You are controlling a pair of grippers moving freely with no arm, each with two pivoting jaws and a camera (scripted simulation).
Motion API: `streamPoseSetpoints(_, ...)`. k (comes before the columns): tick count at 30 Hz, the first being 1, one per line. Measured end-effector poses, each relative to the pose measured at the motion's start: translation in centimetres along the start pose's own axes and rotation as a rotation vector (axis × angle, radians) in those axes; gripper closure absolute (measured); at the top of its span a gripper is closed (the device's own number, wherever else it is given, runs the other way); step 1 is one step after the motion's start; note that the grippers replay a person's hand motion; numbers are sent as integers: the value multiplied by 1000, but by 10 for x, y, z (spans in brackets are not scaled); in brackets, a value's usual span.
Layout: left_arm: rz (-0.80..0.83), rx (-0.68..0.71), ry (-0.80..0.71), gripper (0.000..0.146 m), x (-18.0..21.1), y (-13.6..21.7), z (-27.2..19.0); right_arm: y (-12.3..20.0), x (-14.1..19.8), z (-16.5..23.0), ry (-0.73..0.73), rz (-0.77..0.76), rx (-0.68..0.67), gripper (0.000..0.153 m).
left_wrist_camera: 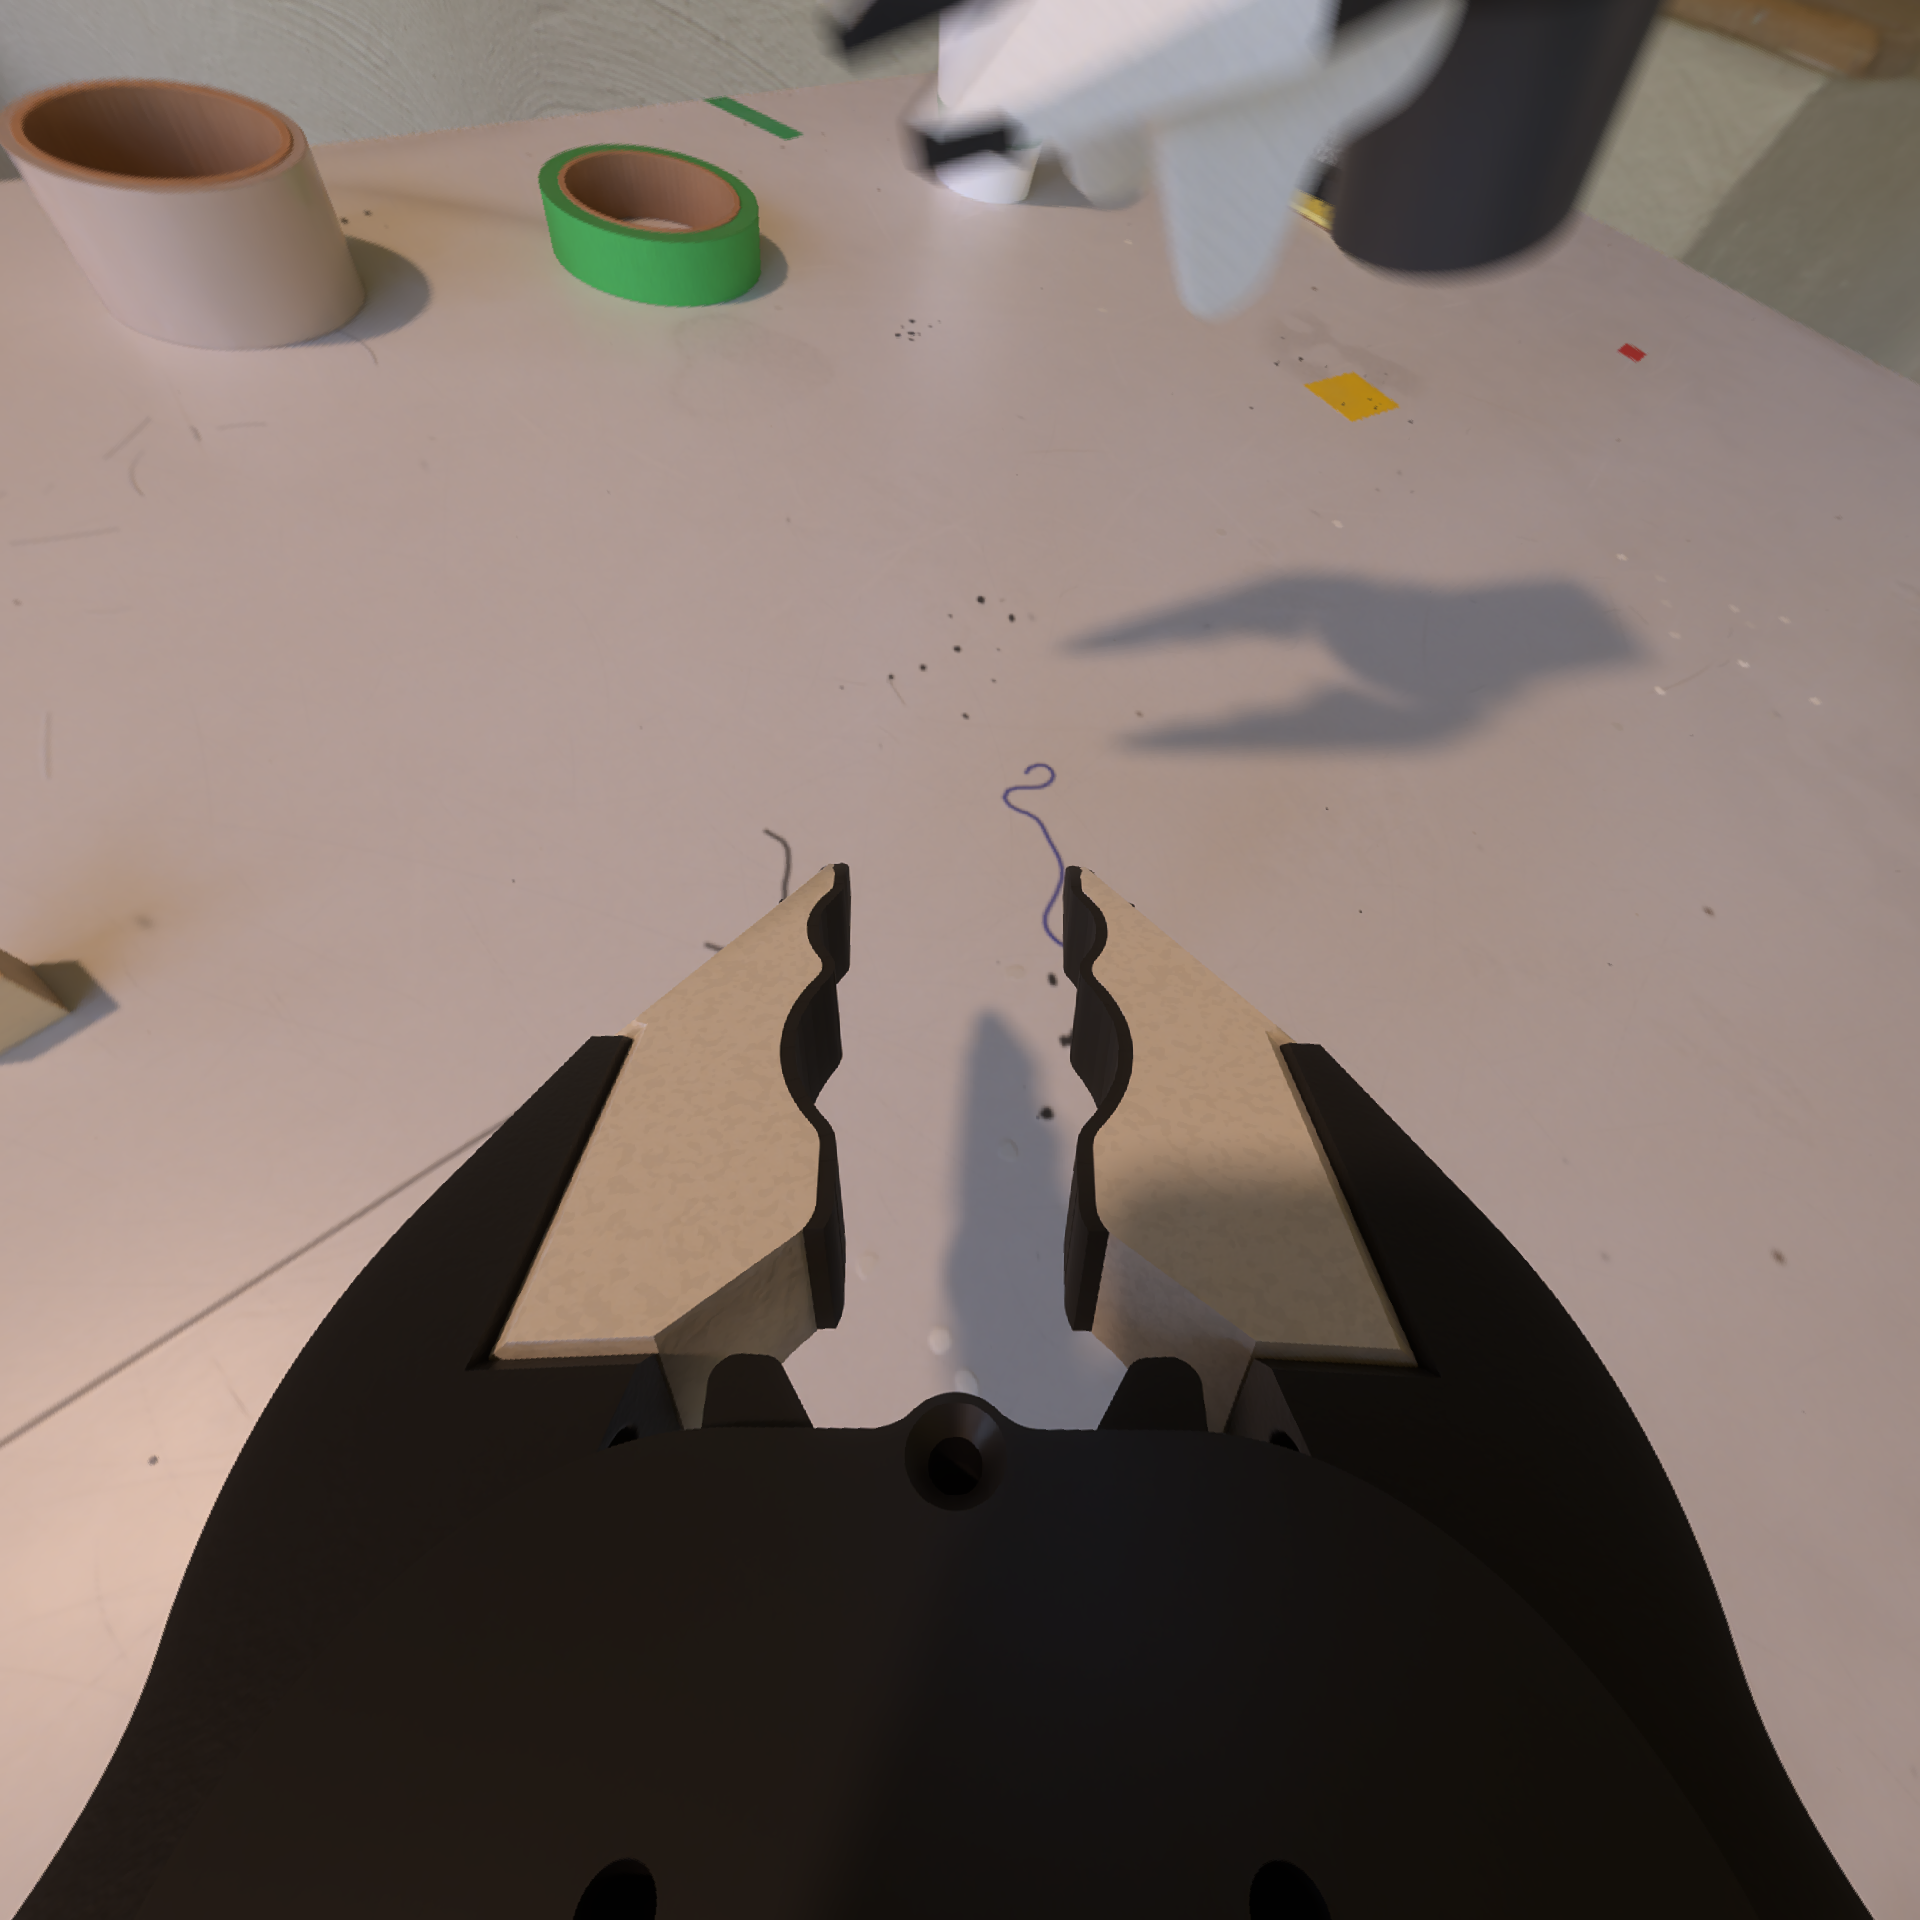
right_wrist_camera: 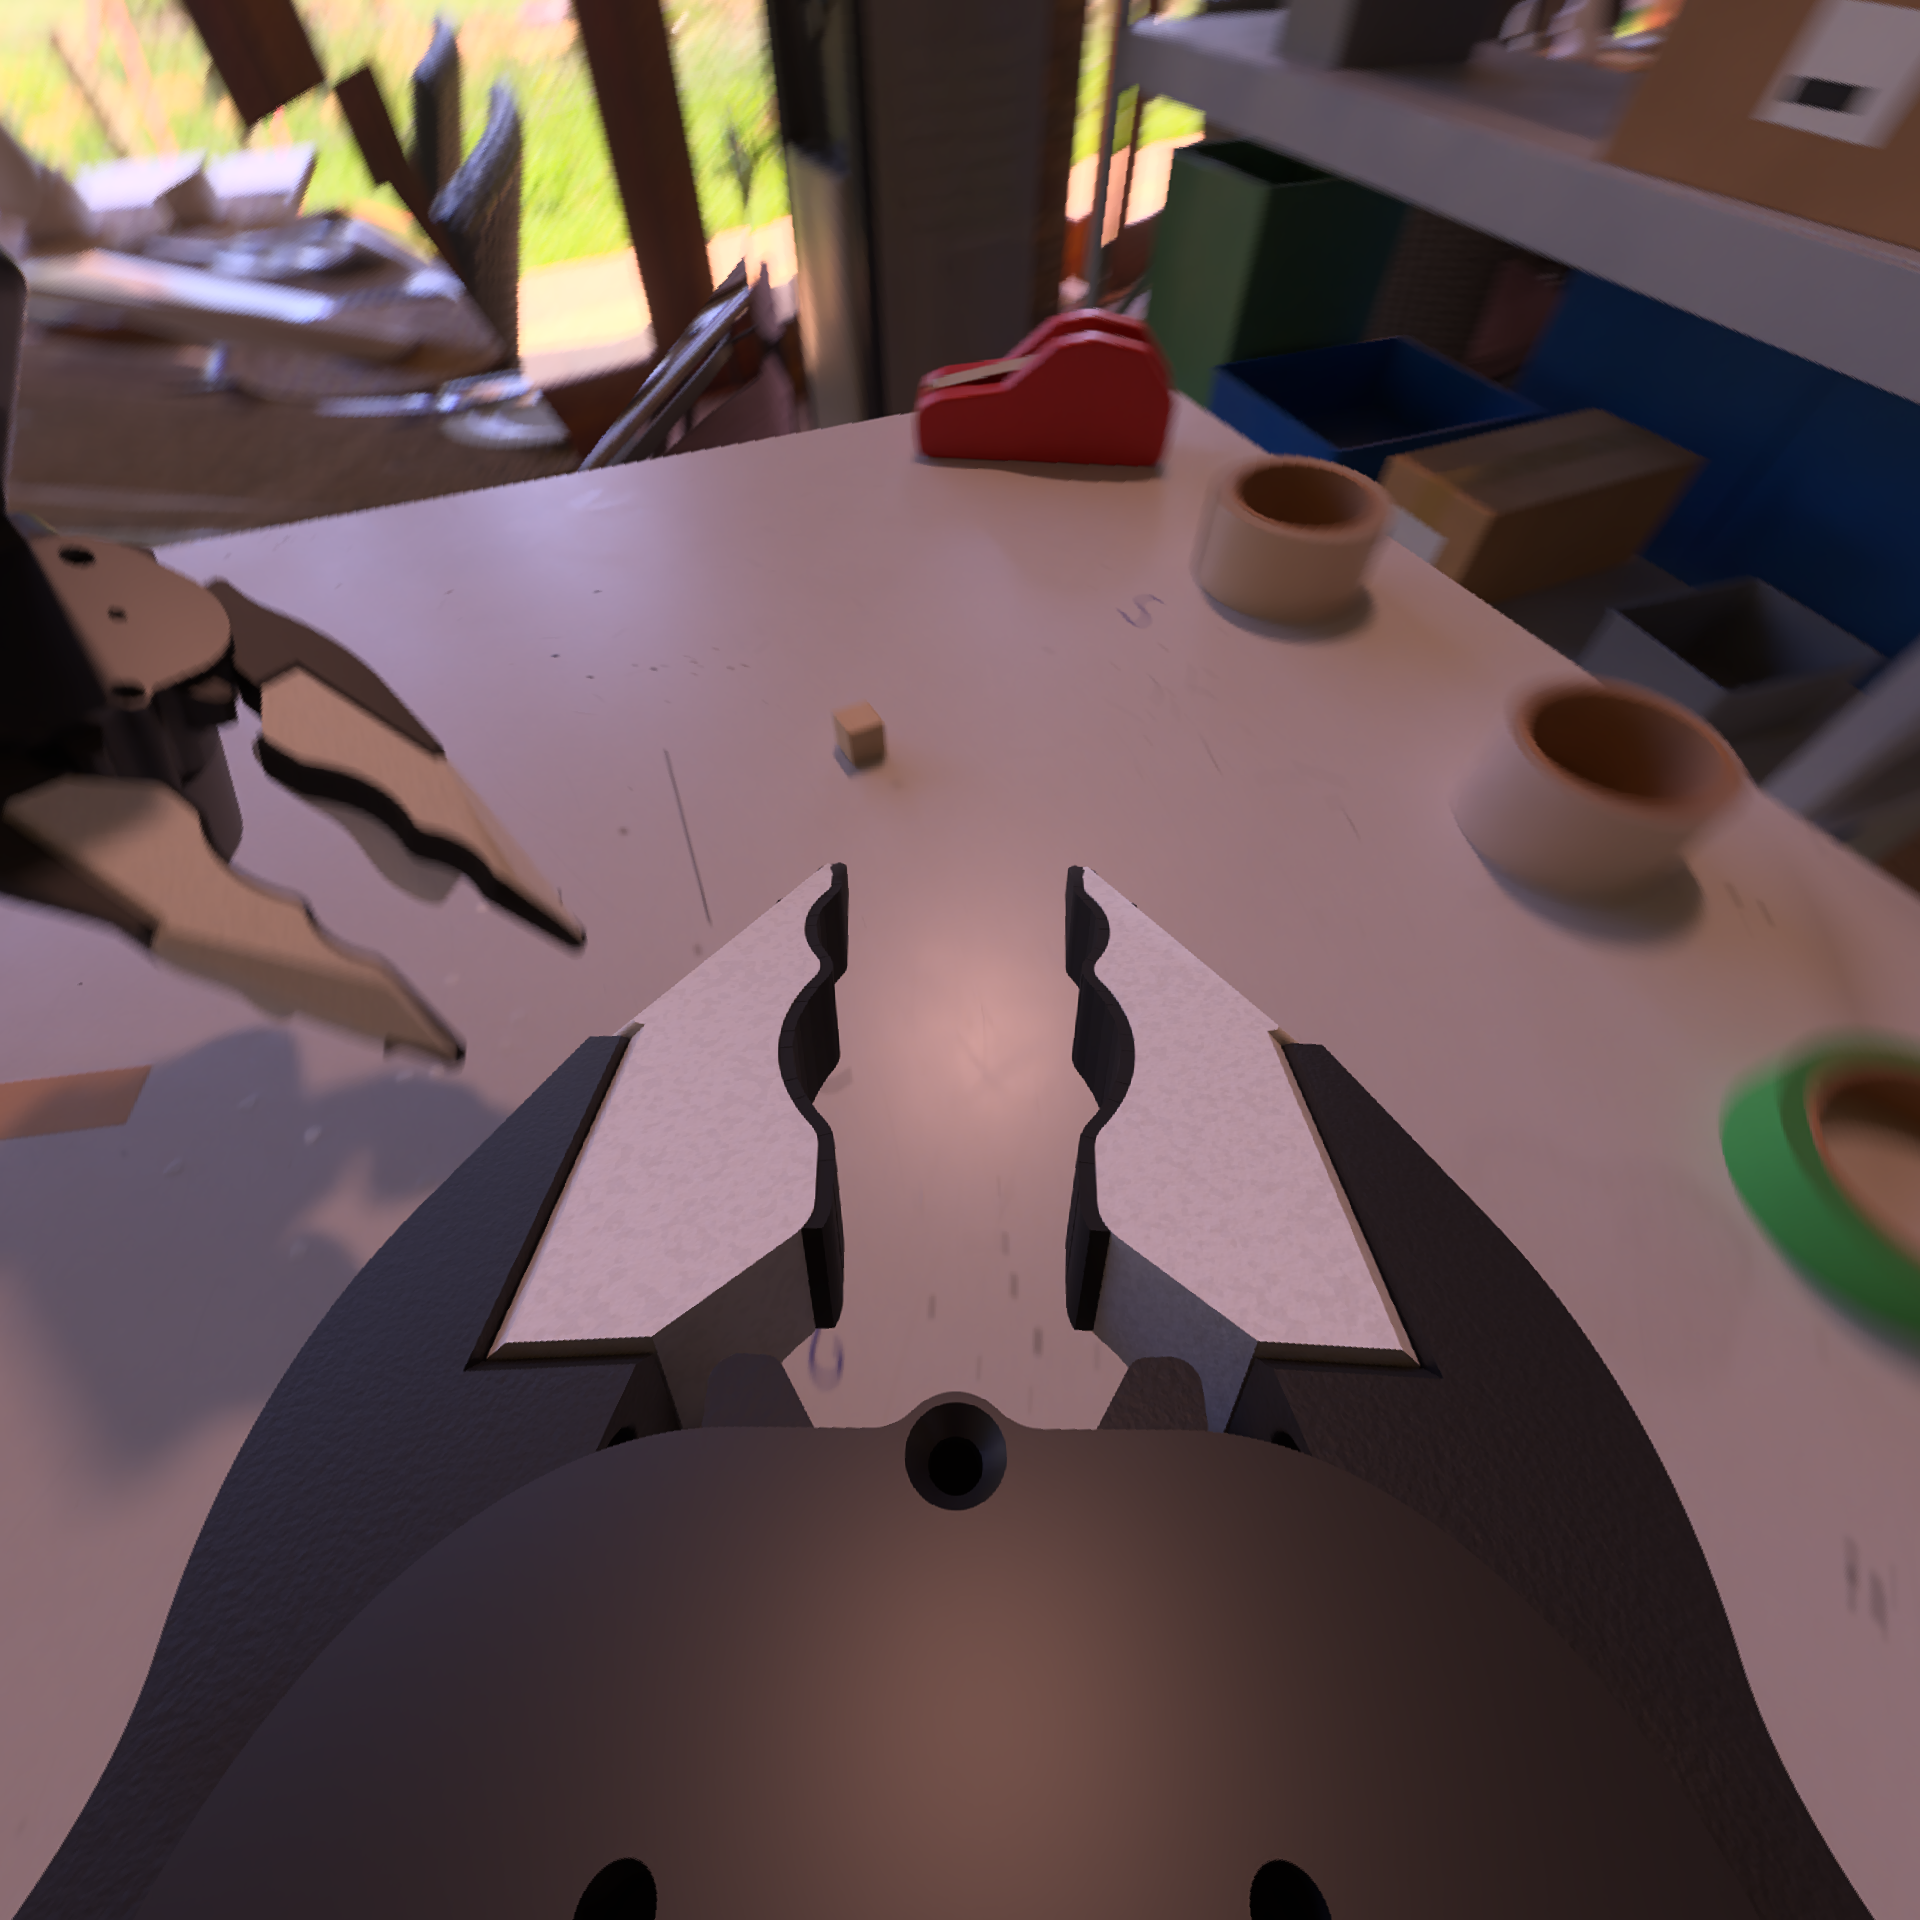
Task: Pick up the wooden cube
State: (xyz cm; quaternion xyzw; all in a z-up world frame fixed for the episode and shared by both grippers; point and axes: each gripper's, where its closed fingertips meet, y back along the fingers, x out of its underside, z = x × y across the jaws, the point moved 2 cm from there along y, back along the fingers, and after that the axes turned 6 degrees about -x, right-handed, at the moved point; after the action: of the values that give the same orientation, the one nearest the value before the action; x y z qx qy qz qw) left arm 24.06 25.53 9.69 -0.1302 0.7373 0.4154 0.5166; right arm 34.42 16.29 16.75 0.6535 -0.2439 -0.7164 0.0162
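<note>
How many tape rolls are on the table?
3: a green roll nearest the right gripper, a beige roll beyond it, another beige roll near the red dispenser.

Workshop: tape rolls (left_wrist_camera: 649,223), shelving (right_wrist_camera: 1507,135)

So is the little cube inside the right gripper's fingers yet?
No, the cube sits on the table well ahead of the open right gripper, with nothing between its fingers.

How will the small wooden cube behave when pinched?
The small tan wooden cube looks rigid, so probably no squash. Flat faces sitting on the white table suggest no rolling. Being tiny, it is likely light and may skid if nudged.
</note>
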Motion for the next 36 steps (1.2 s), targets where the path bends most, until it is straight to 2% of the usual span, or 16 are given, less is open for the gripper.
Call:
streamPoseSetpoints(4, 58, 8, -8, 105, 17, -7, 4, -95, -66, 15, 170, 145, -168, 108)
streamPoseSetpoints(7, 82, 13, -17, 105, 22, -7, 5, -169, -80, 26, 290, 350, -269, 111)
streamPoseSetpoints(9, 65, 22, -6, 105, 22, -3, 4, -208, -66, 33, 324, 543, -328, 114)
streamPoseSetpoints(11, 67, 25, 2, 105, 24, 0, 4, -235, -39, 39, 281, 770, -387, 115)
streamPoseSetpoints(15, 70, 35, 13, 105, 26, 2, 3, -257, 10, 28, 302, 1111, -352, 118)
streamPoseSetpoints(19, 66, 66, 32, 105, 25, 2, -1, -267, 36, 20, 303, 1259, -352, 127)
streamPoseSetpoints(20, 60, 86, 53, 105, 24, 2, -2, -268, 39, 19, 311, 1285, -355, 132)
streamPoseSetpoints(22, 40, 131, 108, 105, 22, 4, -3, -268, 39, 18, 311, 1311, -372, 133)
streamPoseSetpoints(25, 20, 152, 159, 105, 20, 6, 0, -268, 34, 10, 343, 1299, -335, 133)
streamPoseSetpoints(27, 24, 145, 159, 105, 20, 6, 1, -259, 19, 11, 314, 1225, -345, 133)
streamPoseSetpoints(31, 67, 141, 122, 105, 26, 2, -3, -209, -22, 6, 254, 1012, -352, 133)
streamPoseSetpoints(36, 162, 173, 101, 105, 38, -6, -12, -108, -46, -3, 264, 784, -333, 133)
